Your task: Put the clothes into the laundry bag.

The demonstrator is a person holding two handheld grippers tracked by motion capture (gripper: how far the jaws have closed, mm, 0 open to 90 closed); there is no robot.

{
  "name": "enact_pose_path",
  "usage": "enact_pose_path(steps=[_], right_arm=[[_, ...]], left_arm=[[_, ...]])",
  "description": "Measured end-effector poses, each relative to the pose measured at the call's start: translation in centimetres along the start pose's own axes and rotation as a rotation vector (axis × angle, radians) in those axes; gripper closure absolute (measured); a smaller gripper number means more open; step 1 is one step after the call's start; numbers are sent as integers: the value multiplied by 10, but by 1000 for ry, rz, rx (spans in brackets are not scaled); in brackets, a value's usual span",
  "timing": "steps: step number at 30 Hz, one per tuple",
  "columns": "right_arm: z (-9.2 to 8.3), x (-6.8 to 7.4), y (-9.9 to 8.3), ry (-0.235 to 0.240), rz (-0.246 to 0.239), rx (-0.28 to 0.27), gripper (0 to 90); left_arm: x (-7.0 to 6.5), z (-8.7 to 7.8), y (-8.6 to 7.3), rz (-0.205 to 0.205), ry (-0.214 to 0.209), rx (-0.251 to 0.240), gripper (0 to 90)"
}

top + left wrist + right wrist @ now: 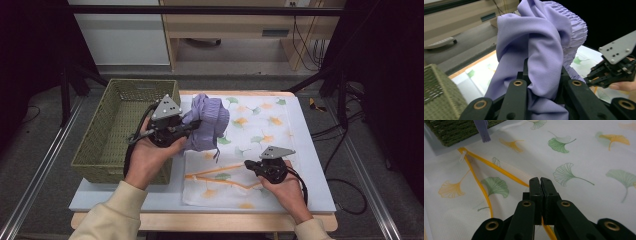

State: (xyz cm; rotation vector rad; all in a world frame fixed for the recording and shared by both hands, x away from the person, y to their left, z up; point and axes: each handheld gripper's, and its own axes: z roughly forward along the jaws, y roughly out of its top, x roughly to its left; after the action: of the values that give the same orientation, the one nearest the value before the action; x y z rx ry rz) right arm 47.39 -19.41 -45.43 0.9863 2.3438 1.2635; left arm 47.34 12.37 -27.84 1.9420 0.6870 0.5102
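A lab-like recording room: a small table [310,150] inside a metal frame [200,10], loose cables [345,185] on the floor, plain wooden desk [235,25] behind.

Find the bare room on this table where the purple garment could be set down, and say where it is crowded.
Free: inside the green basket, and the leaf-print cloth toward its far right corner. Crowded: the cloth's near part, where the right gripper pinches it, and beside the basket, where the left gripper holds the purple garment.

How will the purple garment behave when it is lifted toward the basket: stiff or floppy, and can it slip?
Probably floppy: the purple garment hangs in soft folds from the left gripper. It looks light, since one pinch holds it up. A dangling strip may catch on the green basket rim.
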Motion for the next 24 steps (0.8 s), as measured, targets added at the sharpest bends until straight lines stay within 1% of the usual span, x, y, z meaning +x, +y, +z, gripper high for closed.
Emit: enact_pose_path(steps=[6, 13, 14, 17, 19, 23, 24], right_arm=[[0, -2, 0, 10, 18, -4, 888], [2, -4, -1, 14, 23, -3, 888], [2, -4, -1, 17, 31, -1, 888], [2, -5, -1, 20, 29, 1, 888], [3, -4, -1, 24, 41, 5, 888], [4, -6, -1, 22, 37, 3, 888], [4, -6, -1, 27, 46, 4, 888]], left_arm=[[-9, 8, -5, -8, -29, 1, 763], [-20, 14, -9, -14, -67, -5, 763], [-22, 15, -10, -15, -73, -5, 763], [-28, 18, -13, -18, -89, -9, 763], [-32, 20, -16, -28, -100, -13, 763], [-38, 25, -21, -27, -119, -8, 763], [-39, 26, -23, -24, -124, -4, 763]])
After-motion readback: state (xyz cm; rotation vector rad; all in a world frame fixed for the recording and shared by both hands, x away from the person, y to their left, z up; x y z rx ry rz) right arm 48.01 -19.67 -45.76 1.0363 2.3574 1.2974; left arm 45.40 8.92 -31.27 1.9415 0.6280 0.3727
